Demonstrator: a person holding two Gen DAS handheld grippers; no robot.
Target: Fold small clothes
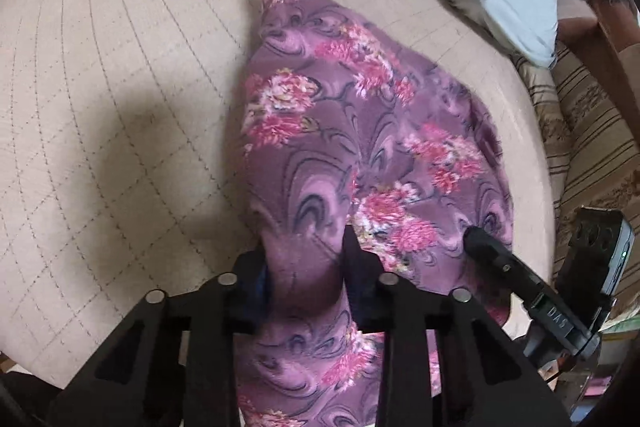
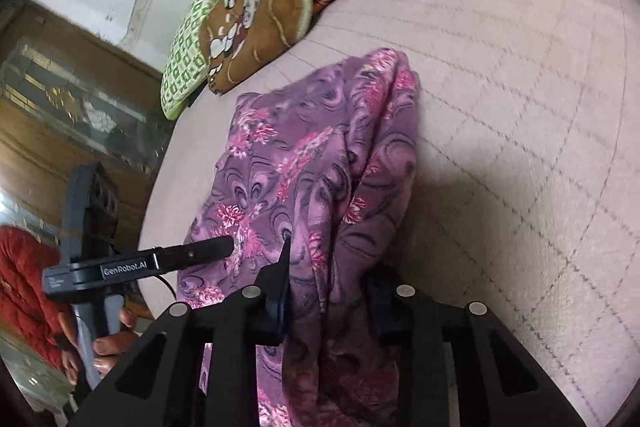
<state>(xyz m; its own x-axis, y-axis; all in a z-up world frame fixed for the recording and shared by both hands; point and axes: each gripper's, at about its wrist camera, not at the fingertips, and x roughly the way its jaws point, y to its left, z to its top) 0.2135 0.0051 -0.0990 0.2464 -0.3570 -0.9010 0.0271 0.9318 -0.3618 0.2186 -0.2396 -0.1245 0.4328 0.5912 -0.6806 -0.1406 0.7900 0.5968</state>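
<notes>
Left claw (image 1: pixel 306 259) and right claw (image 2: pixel 326 279) each clamp a bunch of the purple cloth (image 1: pixel 360 115), side by side at its near edge. Its long axis runs away from both across the quilted cushion (image 1: pixel 120 87).

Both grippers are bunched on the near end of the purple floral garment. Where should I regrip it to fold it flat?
Take the garment at its far narrow end, coming from above: that end lies flat and free on the quilted bed, while the near end is gathered in both grippers.
</notes>
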